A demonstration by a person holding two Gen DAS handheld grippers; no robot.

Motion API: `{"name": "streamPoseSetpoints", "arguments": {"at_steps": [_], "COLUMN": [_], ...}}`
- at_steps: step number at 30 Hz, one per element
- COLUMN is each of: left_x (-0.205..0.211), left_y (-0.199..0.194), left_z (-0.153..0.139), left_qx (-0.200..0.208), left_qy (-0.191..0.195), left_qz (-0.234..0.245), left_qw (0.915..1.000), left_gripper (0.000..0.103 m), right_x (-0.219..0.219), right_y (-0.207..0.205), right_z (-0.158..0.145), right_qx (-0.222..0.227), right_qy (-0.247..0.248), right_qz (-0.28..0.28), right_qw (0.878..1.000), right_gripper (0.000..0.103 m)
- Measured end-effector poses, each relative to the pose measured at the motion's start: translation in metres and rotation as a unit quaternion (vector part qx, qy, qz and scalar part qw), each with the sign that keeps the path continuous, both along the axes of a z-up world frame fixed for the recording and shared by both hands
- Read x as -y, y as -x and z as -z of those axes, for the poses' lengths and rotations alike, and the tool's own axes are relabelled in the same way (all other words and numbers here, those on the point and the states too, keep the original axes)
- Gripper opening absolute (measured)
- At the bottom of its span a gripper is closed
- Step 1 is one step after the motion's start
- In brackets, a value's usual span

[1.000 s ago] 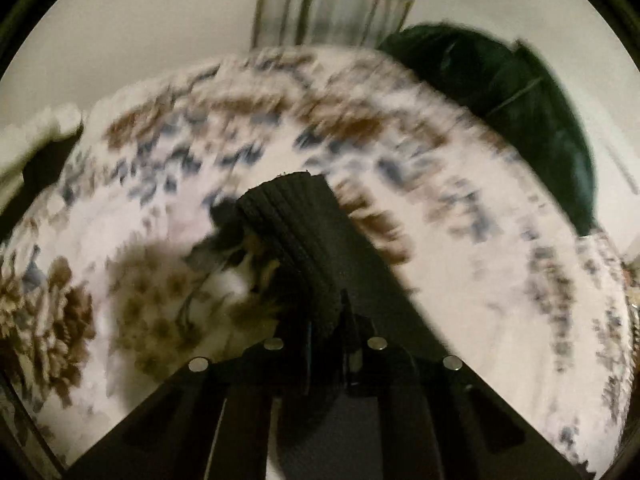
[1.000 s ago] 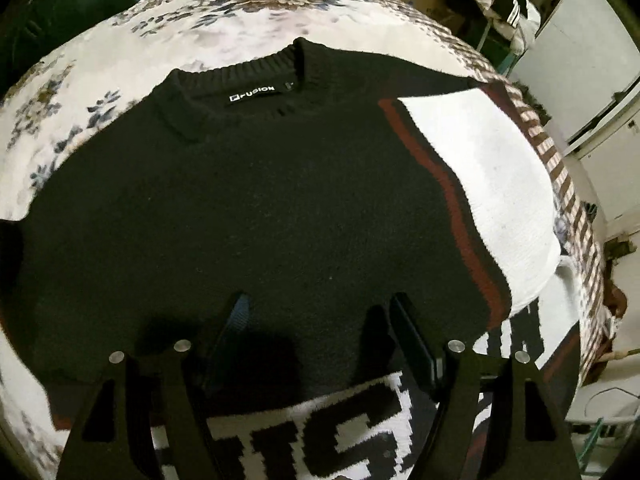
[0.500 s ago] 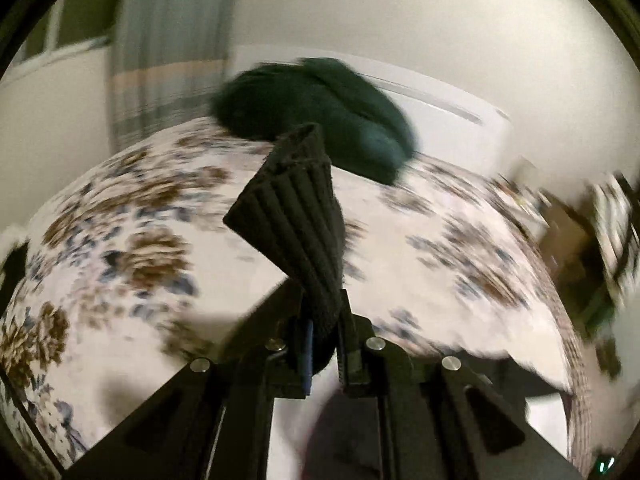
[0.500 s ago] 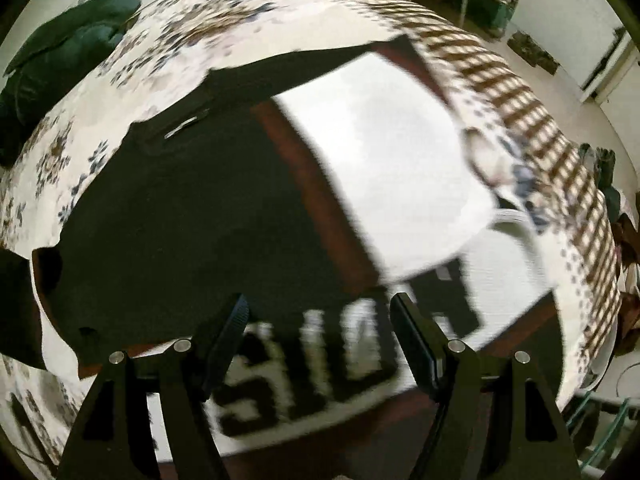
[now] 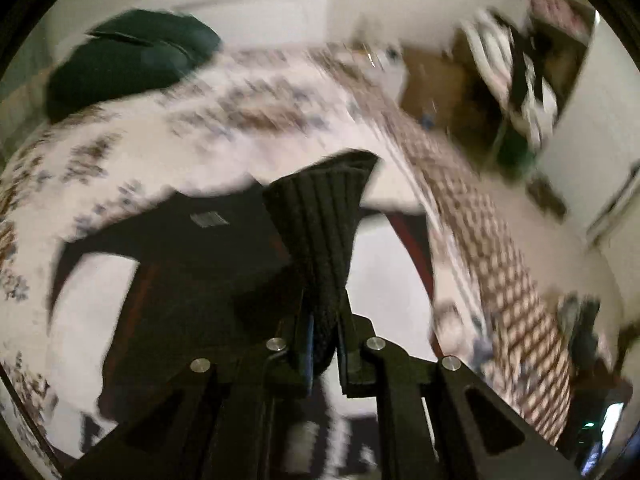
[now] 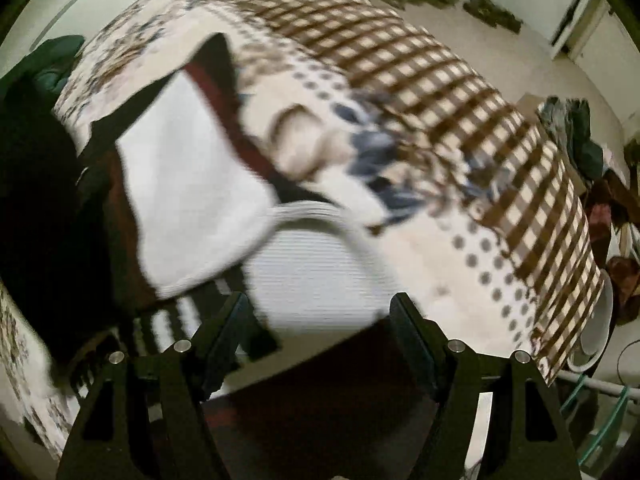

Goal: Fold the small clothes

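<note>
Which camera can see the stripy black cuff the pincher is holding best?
The left wrist view. The ribbed black cuff stands up in the middle of the picture, pinched between the left gripper fingers. The right wrist view shows only the sweater's white sleeve and the open right gripper, not the cuff.

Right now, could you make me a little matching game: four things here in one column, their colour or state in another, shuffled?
Things:
1. left gripper
2. right gripper
3. pillow
4. bedspread

States:
A. dark green
B. open, holding nothing
C. brown checks and dots
D. shut on the ribbed black cuff

Pairs: 1-D, 2-B, 3-A, 4-C
</note>
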State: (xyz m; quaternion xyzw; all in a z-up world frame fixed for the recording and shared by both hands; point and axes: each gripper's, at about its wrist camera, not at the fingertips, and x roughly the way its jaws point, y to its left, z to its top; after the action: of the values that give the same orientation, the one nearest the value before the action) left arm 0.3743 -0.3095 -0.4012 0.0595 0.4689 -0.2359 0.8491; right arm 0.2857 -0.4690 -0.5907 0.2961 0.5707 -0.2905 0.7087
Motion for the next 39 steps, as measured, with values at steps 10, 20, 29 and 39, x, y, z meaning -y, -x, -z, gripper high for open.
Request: {"name": "streamPoseSetpoints", "arguments": {"at_steps": [10, 20, 29, 39], "left_x": [-0.026, -0.199, -0.264, -0.277], "left_y": [0.017, -0.009, -0.014, -0.058], "left_z": [-0.008, 0.027, 0.062, 0.080], "left_qx": [-0.017, -0.027, -0.043, -0.064], "left_qy": [0.007, -0.105, -0.138, -0.127], "left_qz": [-0.033, -0.244, -0.307, -0.299], "left_qw": [0.9993, 0.9638, 0.9407, 0.9435], "left_gripper": [0.086, 0.087, 0.087, 0.087], "right_x": [0.063, 0.053, -0.010, 0.035], "right_y": [0.041, -0.075, -0.135, -0.174], "right_z": [-0.006, -0.027, -0.042, -0.017], "right_qx": [0.064, 0.131, 0.073, 0.044], "right_qy": [-0.104, -0.081, 0.120, 0.037], "right_qz": [0.004, -0.081, -0.210, -0.191], "right_qw": [0.993, 0.985, 0.967, 0.980], "right_gripper": [0.075, 0.076, 0.005, 0.006]}}
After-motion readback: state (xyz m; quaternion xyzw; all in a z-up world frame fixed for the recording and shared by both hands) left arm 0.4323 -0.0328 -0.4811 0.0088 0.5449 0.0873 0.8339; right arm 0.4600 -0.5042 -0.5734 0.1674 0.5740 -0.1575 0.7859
